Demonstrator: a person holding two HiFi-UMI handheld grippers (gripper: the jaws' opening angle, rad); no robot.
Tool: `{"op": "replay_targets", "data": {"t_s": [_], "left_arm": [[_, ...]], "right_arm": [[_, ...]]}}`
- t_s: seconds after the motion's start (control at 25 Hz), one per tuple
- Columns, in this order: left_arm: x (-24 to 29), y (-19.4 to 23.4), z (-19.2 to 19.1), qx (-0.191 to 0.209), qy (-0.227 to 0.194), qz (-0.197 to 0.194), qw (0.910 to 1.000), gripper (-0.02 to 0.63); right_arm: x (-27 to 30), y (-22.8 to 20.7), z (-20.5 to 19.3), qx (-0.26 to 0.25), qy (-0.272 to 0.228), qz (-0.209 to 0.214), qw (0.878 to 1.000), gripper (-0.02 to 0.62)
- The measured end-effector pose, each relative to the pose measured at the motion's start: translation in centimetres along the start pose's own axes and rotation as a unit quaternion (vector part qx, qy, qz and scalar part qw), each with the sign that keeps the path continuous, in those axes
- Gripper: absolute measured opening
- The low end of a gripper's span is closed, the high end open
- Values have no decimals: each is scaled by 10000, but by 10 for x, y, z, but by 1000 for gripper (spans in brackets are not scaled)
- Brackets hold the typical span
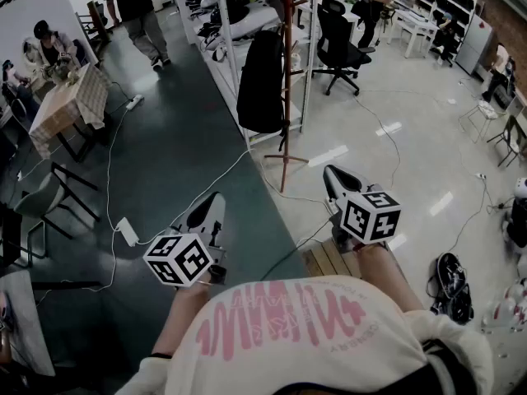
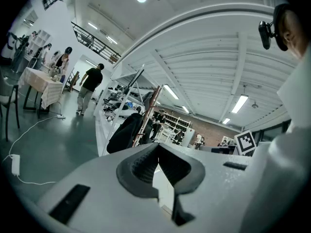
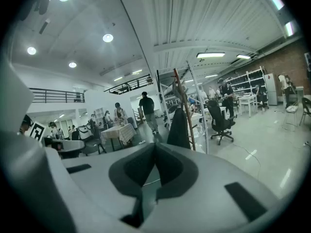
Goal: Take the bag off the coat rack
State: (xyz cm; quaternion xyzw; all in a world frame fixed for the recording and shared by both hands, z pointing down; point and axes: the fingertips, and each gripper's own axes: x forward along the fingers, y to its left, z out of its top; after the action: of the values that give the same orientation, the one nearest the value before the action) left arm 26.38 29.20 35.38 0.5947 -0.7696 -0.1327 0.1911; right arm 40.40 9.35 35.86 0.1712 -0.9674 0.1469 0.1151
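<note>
Head view shows the thin red coat rack at the top middle with the black bag hanging on it, far from the left hand-held gripper and right hand-held gripper, both shut tight and empty, so a hard sideways tug might tip the rack.

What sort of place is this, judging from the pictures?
Probably a shared workshop or lab hall: white metal shelving racks, a black swivel office chair, and a red-brown coat rack with a black bag.
</note>
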Motion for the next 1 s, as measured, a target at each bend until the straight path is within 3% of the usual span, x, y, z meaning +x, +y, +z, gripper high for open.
{"op": "replay_targets", "data": {"t_s": [0.48, 0.76, 1.0], "left_arm": [[6, 16, 10, 29, 32, -26, 10000, 3], [16, 37, 32, 209, 31, -162, 9996, 3], [14, 64, 47, 126, 29, -312, 9994, 3]], "right_arm": [[18, 5, -1, 77, 97, -69, 9999, 6], [47, 30, 4, 620, -72, 26, 9980, 6], [68, 50, 1, 707, -178, -125, 9973, 6]]}}
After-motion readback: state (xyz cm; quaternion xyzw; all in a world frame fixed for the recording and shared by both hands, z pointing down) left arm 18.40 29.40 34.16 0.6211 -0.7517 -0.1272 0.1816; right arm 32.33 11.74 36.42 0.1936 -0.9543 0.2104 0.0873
